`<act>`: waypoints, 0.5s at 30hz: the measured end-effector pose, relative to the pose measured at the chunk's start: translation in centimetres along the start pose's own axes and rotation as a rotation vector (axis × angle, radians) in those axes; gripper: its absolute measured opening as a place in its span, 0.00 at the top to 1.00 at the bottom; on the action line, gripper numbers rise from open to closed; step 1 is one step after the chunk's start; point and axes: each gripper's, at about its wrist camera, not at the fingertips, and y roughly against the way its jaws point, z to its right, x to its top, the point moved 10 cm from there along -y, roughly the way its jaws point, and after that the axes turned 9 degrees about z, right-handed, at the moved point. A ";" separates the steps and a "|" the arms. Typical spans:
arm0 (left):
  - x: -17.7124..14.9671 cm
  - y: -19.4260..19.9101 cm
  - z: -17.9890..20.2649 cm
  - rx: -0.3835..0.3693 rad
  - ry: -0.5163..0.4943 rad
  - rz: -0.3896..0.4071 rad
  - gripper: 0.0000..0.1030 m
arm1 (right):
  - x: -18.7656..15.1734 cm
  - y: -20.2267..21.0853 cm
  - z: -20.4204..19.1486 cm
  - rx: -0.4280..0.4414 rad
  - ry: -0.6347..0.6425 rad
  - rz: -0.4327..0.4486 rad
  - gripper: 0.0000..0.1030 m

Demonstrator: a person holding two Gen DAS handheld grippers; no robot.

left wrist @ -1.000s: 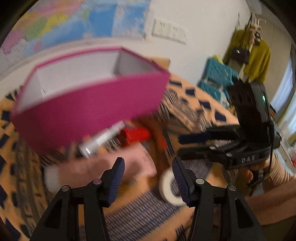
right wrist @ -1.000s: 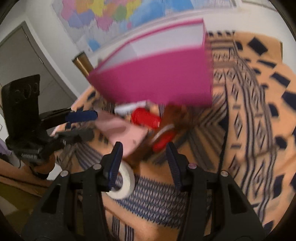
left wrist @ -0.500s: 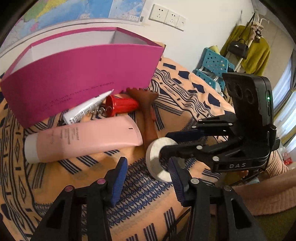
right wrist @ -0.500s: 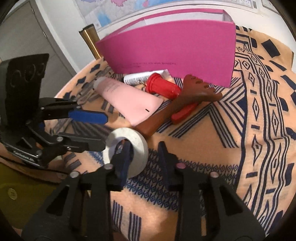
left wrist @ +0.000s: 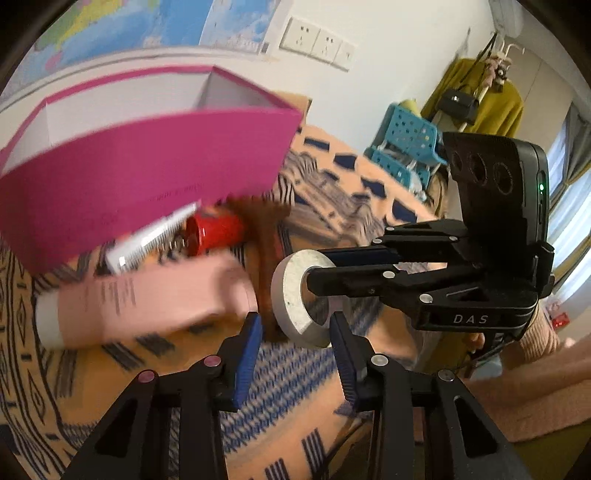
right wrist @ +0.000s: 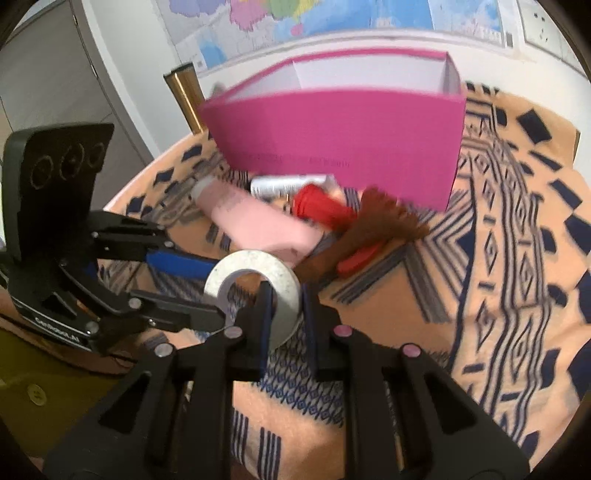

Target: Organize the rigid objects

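Motion blur smears red cylindrical object [right wrist: 321, 206] and brown wooden comb-like piece [right wrist: 373, 225]; identity unclear. White tape roll [right wrist: 258, 291] upright on patterned orange cloth [right wrist: 498, 295], before open magenta cardboard box [right wrist: 340, 140]. Right hand-held gripper [right wrist: 286, 314], angled down, jaws just closing, clamps roll's rim. Left hand-held gripper [left wrist: 295, 350] jaws narrowing, nothing between, roll just beyond.

A colourful wall map [left wrist: 122, 26] hangs above white wall sockets [left wrist: 317, 44] in a bright room. At upper right, a mustard coat [left wrist: 476, 96] and black handbag [left wrist: 456, 103] hang near curtained windows [left wrist: 569, 206]; turquoise plastic crates [left wrist: 410, 144] sit below.
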 end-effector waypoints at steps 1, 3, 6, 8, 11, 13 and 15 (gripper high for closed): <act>0.7 0.2 0.0 -0.002 0.001 0.016 0.63 | 0.7 0.3 0.1 -0.004 0.003 0.018 0.83; 1.9 0.4 -0.2 0.004 -0.004 0.042 0.63 | 2.0 0.7 0.4 -0.010 0.005 0.045 0.83; 4.3 0.7 -0.6 0.025 -0.016 0.084 0.64 | 3.9 1.4 1.0 -0.025 0.011 0.088 0.83; 5.9 0.8 -0.9 0.033 -0.017 0.107 0.67 | 5.2 1.6 1.3 -0.040 0.021 0.116 0.83; 8.3 0.8 -1.5 0.058 -0.028 0.134 0.69 | 7.3 1.7 1.9 -0.057 0.035 0.149 0.83; 9.7 0.9 -1.8 0.066 -0.033 0.147 0.69 | 9.0 1.8 2.3 -0.072 0.047 0.174 0.83; 11.3 0.7 -2.1 0.067 -0.031 0.160 0.70 | 10.5 1.8 2.6 -0.076 0.051 0.195 0.83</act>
